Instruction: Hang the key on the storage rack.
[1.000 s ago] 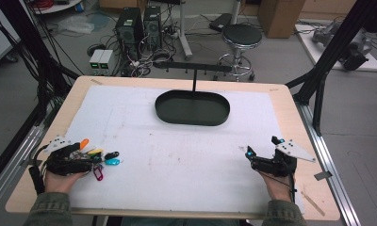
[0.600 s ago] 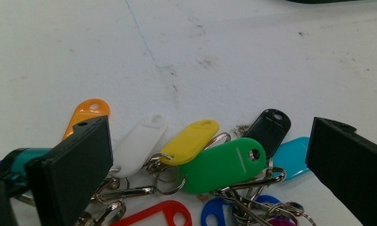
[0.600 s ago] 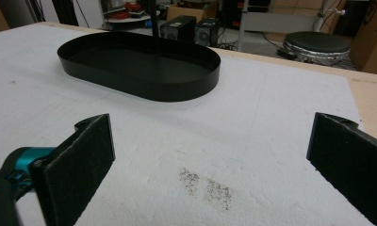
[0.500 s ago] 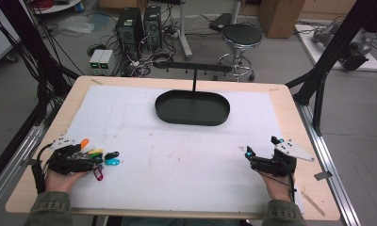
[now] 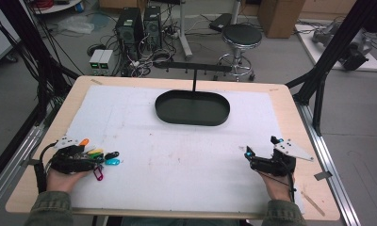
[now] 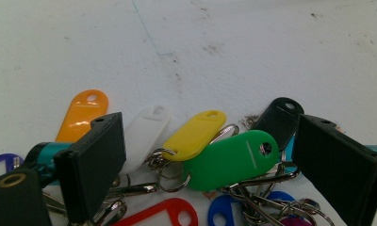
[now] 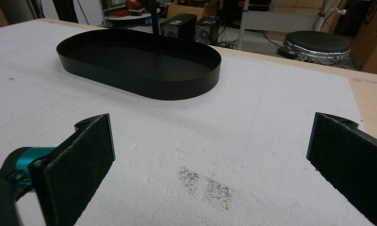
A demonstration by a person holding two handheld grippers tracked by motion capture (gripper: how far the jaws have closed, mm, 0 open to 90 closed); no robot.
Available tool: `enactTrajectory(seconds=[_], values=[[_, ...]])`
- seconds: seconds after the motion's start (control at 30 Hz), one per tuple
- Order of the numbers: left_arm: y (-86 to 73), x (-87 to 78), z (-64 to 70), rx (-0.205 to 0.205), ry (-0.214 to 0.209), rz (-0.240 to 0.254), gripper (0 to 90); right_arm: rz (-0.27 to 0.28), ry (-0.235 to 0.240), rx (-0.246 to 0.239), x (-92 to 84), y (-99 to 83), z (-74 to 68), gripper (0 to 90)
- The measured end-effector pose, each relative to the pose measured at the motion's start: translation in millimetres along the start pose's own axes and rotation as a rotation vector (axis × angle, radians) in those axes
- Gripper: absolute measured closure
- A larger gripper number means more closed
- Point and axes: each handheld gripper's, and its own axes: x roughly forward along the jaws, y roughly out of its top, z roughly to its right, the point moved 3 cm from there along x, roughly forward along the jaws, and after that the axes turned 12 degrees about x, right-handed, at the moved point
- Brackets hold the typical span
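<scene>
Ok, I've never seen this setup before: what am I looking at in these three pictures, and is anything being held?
A person at a table holds a handheld claw in each hand. The high view looks down on both: left claw, right claw. The other two pictures come from cameras riding on each claw, looking along its black jaws. On the white table cover lie a black oval metal tray and a heap of coloured plastic key tags. The left claw's open jaws straddle the tags without gripping. The right claw is open over bare cover.
</scene>
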Motion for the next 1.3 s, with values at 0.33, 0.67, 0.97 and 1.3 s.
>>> enactTrajectory(seconds=[0.33, 0.67, 0.97, 1.3], values=[[0.5, 2.5, 3.0, 0.052, 0.01, -0.018, 28.0, -0.004, 0.0, 0.003, 0.5, -0.3, -0.4, 0.4], [5.1, 10.3, 14.0, 0.152, -0.048, -0.068, 67.4, -0.01, -0.001, -0.003, 1.1, -0.7, -0.8, 0.4], [7.8, 6.7, 11.1, 0.123, -0.061, -0.048, 81.9, -0.009, -0.005, -0.007, 0.8, -0.6, -0.8, 0.4], [9.6, 1.8, 7.6, 0.096, -0.053, -0.018, 82.1, -0.007, -0.004, -0.007, 0.8, -0.6, -0.9, 0.4]])
